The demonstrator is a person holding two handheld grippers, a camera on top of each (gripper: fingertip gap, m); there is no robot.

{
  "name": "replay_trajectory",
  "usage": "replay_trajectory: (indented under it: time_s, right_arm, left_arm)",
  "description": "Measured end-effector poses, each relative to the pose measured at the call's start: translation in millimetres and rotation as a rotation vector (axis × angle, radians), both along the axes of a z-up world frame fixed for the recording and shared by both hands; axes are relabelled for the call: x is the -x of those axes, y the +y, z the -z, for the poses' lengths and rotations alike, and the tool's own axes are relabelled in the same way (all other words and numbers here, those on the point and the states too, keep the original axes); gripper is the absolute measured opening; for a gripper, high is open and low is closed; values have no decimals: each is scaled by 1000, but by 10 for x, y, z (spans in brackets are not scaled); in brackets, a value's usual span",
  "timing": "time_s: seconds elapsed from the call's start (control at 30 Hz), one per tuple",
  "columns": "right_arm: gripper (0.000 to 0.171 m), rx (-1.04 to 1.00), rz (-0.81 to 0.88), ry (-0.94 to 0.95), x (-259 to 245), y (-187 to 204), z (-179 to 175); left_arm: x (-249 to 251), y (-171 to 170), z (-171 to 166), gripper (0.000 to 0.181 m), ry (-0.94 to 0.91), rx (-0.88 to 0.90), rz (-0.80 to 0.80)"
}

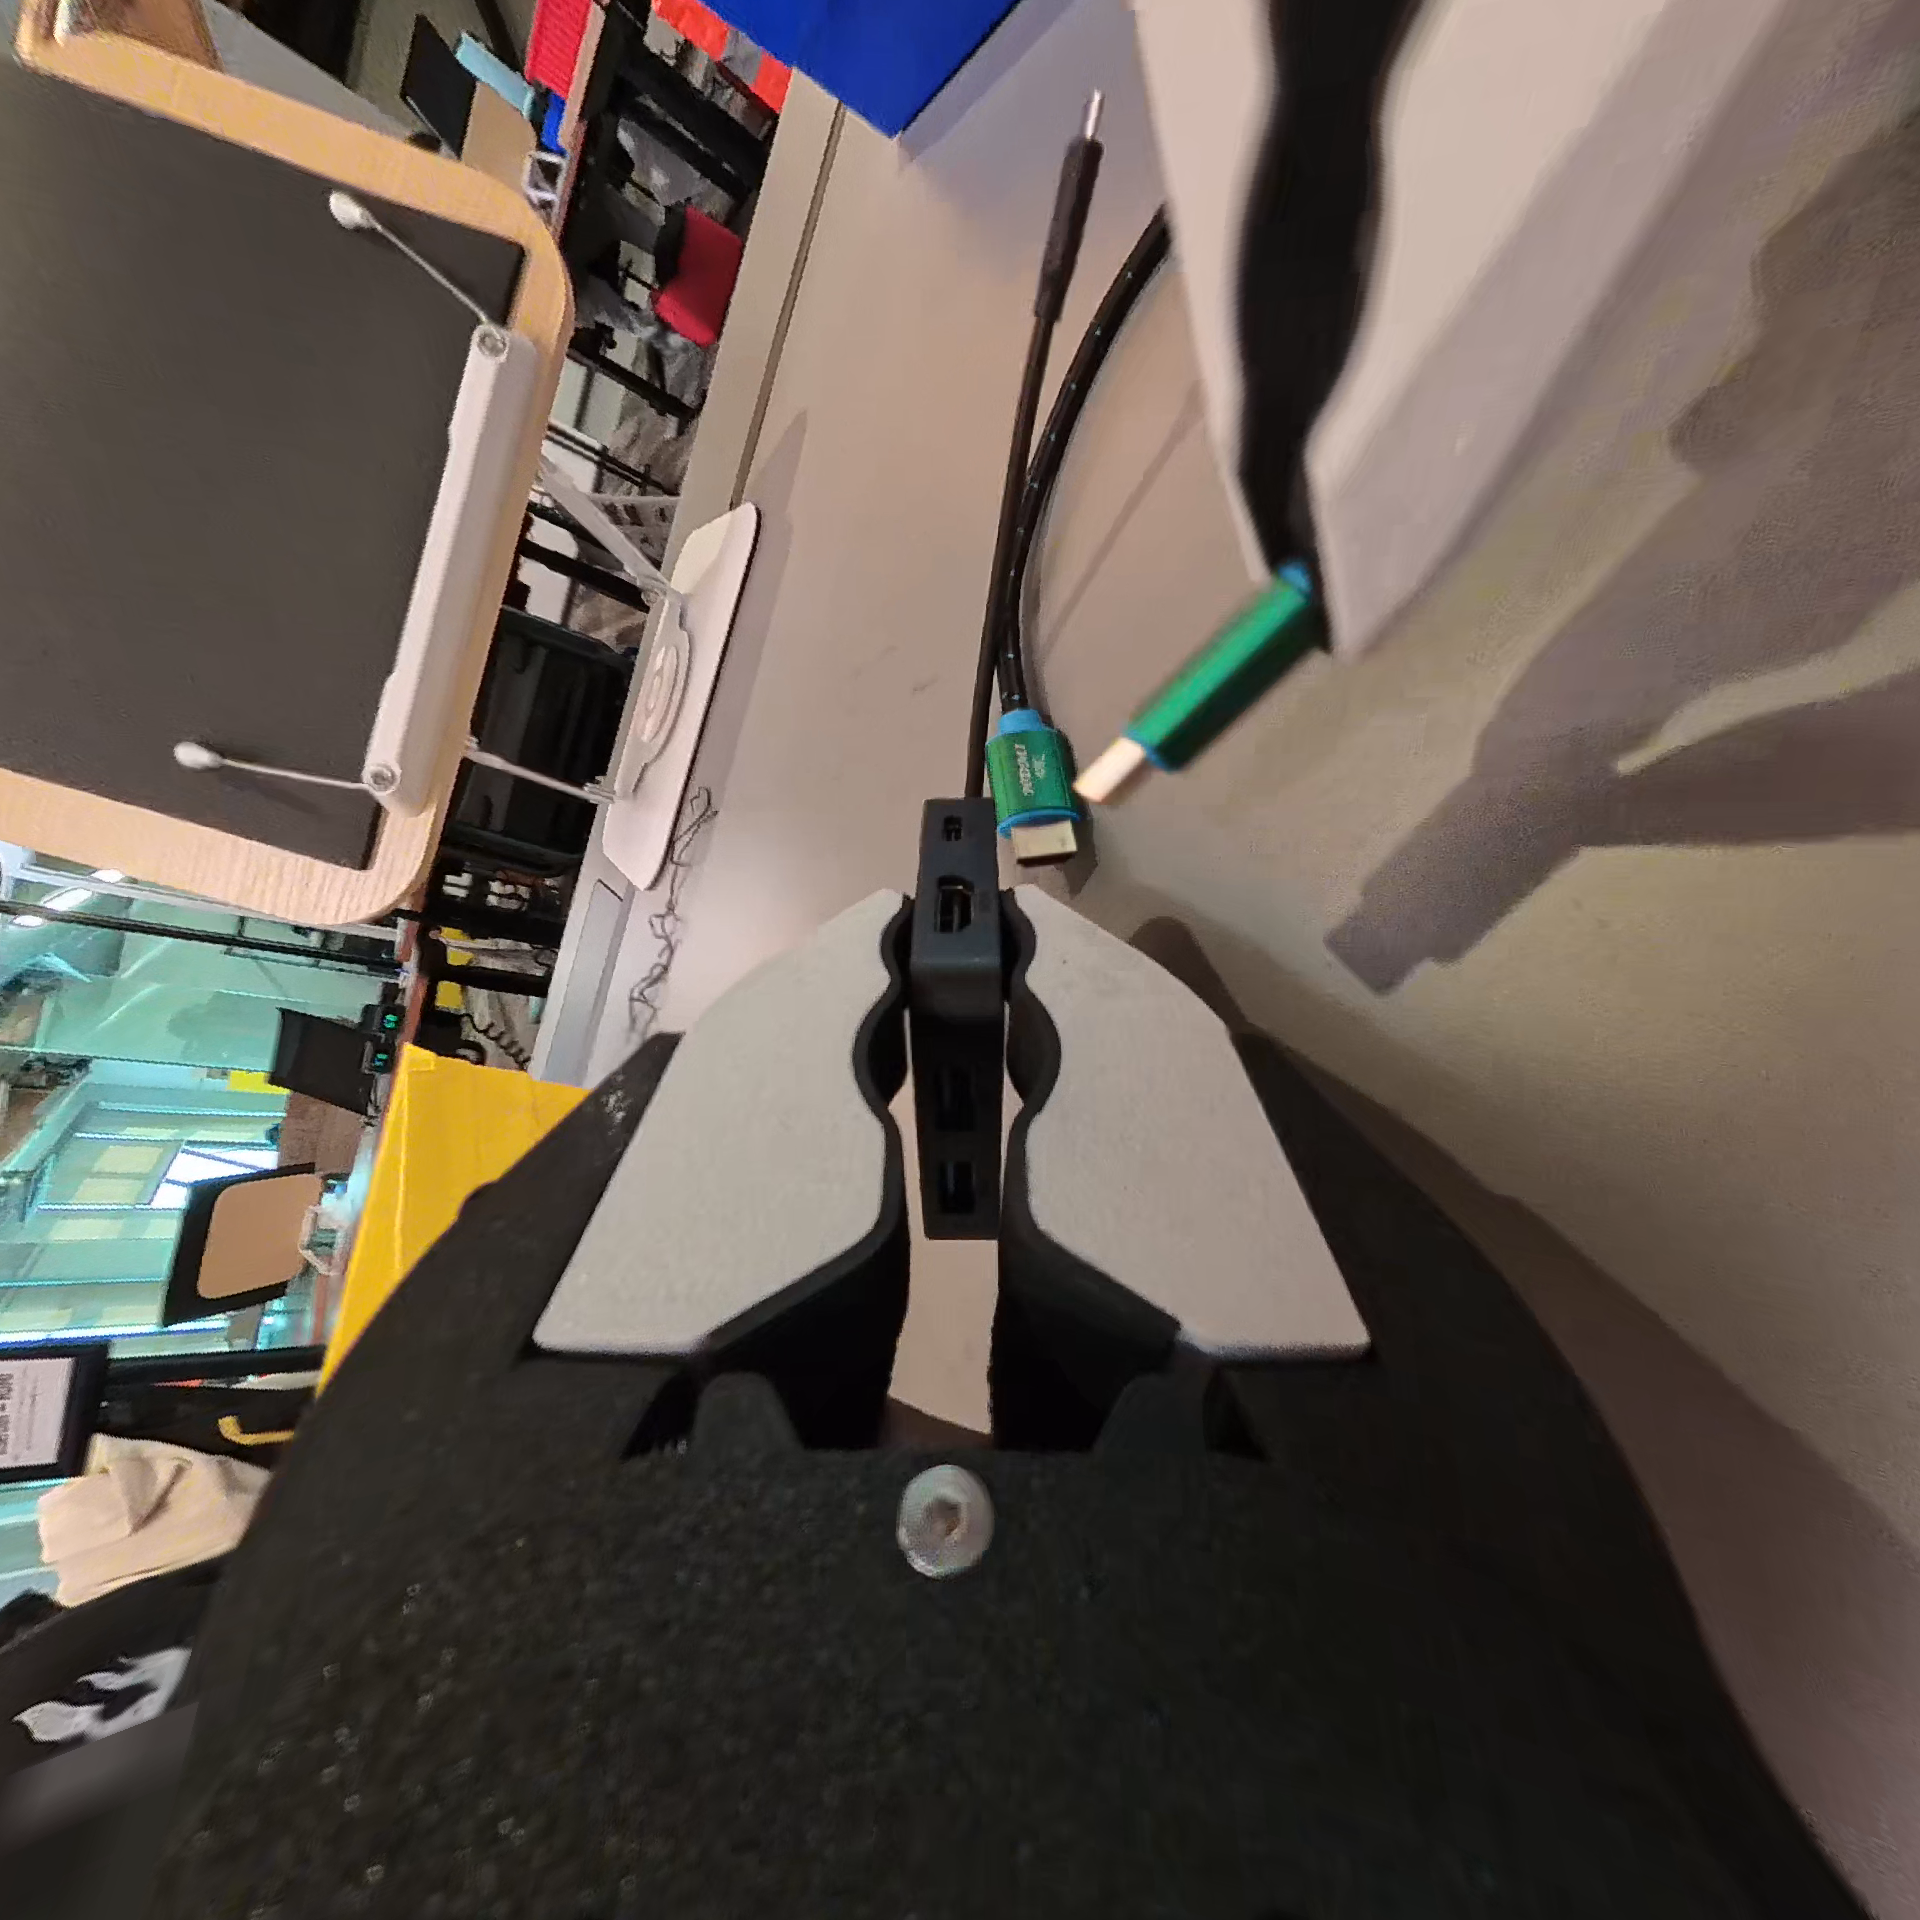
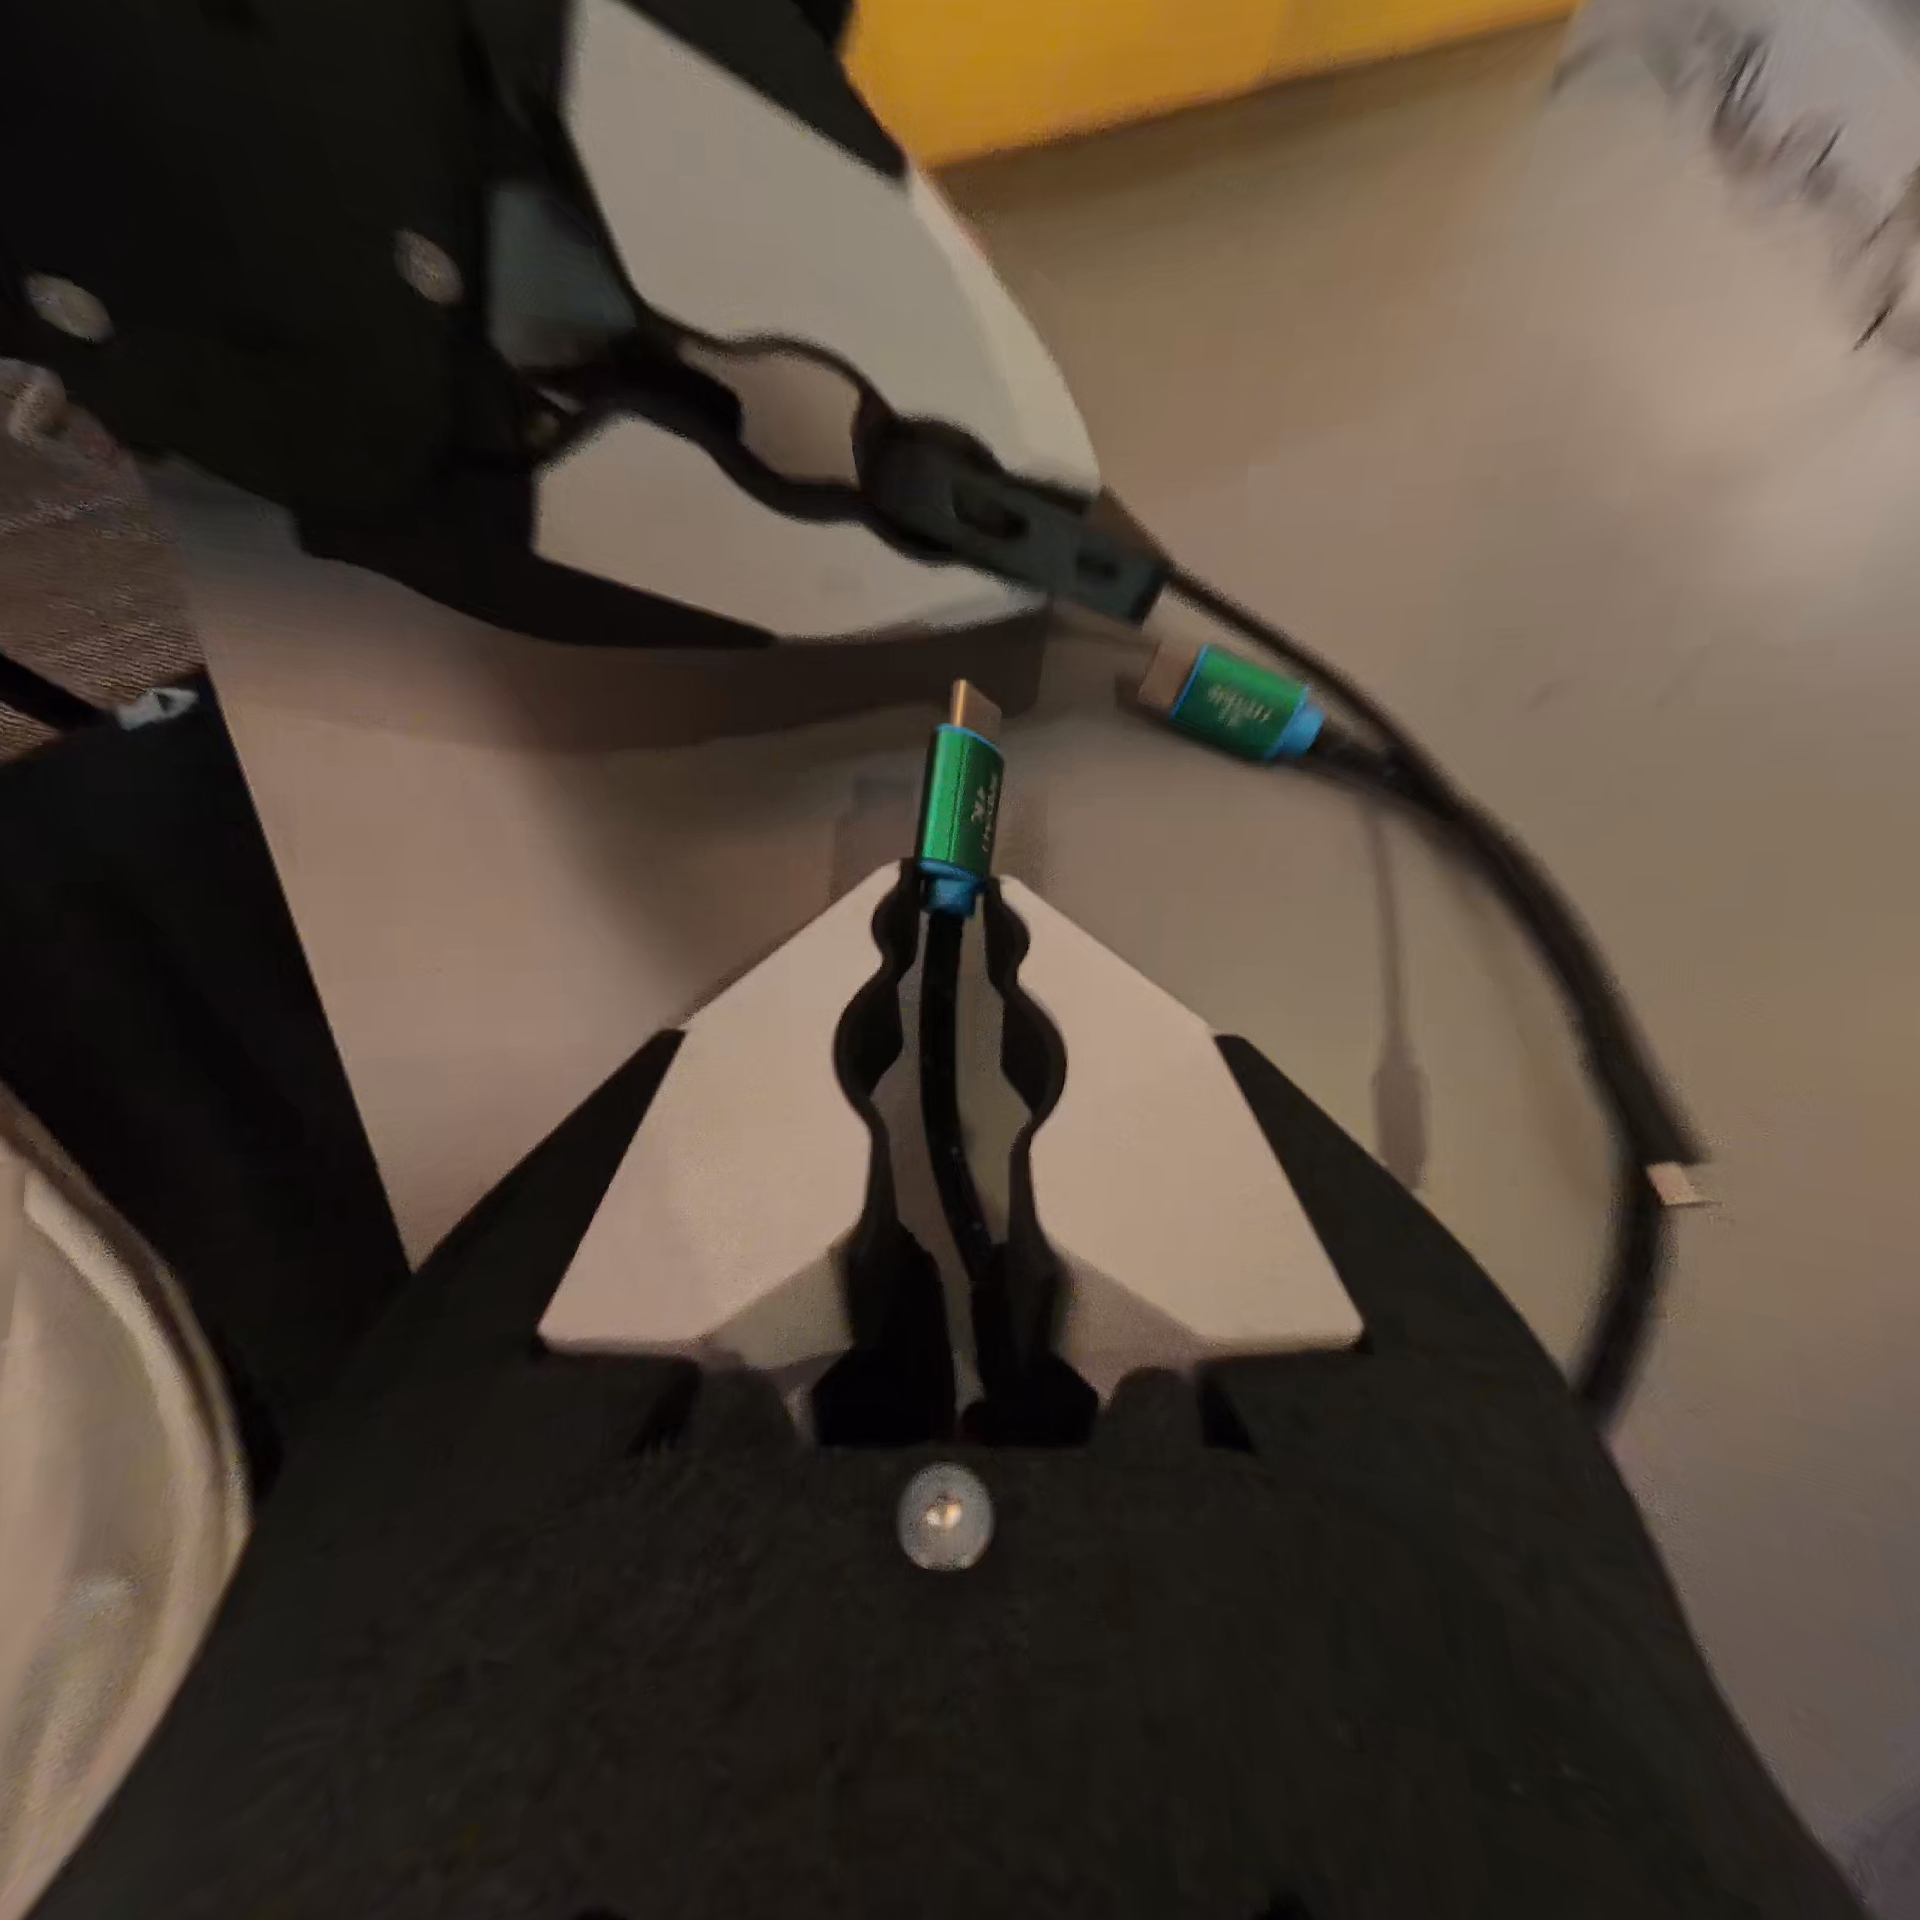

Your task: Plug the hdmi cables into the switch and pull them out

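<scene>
Between left tool (image 1: 956, 935) tips, switch (image 1: 958, 966).

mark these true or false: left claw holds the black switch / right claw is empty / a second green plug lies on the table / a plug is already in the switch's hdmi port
1. The left claw holds the black switch: true.
2. The right claw is empty: false; it is shut on a green hdmi plug at its cable end.
3. A second green plug lies on the table: true, just beside the switch.
4. A plug is already in the switch's hdmi port: false; the port is open and the held plug is still clear of it.
</scene>
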State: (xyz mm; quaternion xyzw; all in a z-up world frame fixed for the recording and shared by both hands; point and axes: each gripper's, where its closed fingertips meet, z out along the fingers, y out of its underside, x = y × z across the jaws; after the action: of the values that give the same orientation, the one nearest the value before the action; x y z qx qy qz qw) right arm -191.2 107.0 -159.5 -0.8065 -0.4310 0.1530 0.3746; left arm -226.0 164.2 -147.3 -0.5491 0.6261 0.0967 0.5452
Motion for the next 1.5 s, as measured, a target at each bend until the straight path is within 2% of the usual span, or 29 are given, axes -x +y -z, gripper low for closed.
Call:
replay_trajectory:
  time_s: [0.13,0.27,0.6,0.67,0.77,0.9,0.93,1.0,1.1,1.23,1.3,1.37,1.43,1.5]
  right_arm:
    - [10,-186,-48,-150,-44,12,-222]
    - [10,-170,-75,-177,-21,-14,-155]
    - [9,-303,-109,-413,-143,62,-46]
    - [10,-252,-86,-349,-128,64,7]
    - [14,-88,-57,-132,-81,17,25]
    - [53,323,-38,159,-90,-152,152]
    - [59,393,-42,227,-91,-171,152]
    - [58,433,-26,311,-138,-107,113]
    - [49,326,-106,269,-206,-137,-15]
    - [32,34,-147,-45,-389,-54,120]
    - [25,-33,-161,-113,-424,-60,198]
    - [23,-23,-134,-78,-448,-98,175]
    - [25,89,-100,10,-470,-200,148]
    - [37,184,-88,34,-500,-251,212]
  left_arm:
    - [-111,-93,-46,14,55,-103,57]
    - [-193,-159,11,14,150,-179,79]
    - [-244,-157,72,14,235,-231,74]
    - [-230,-148,97,14,261,-248,79]
    - [-183,-122,94,14,254,-237,72]
    - [-15,-50,82,14,184,-153,39]
    - [31,-31,75,14,167,-136,31]
    - [108,16,57,14,130,-100,6]
    - [161,56,35,14,85,-65,-15]
    - [141,45,40,14,73,-57,-10]
    - [128,40,43,14,78,-62,-7]
    - [132,39,38,14,76,-61,-7]
    - [136,39,28,14,65,-54,-10]
    - [126,36,35,14,59,-44,-6]
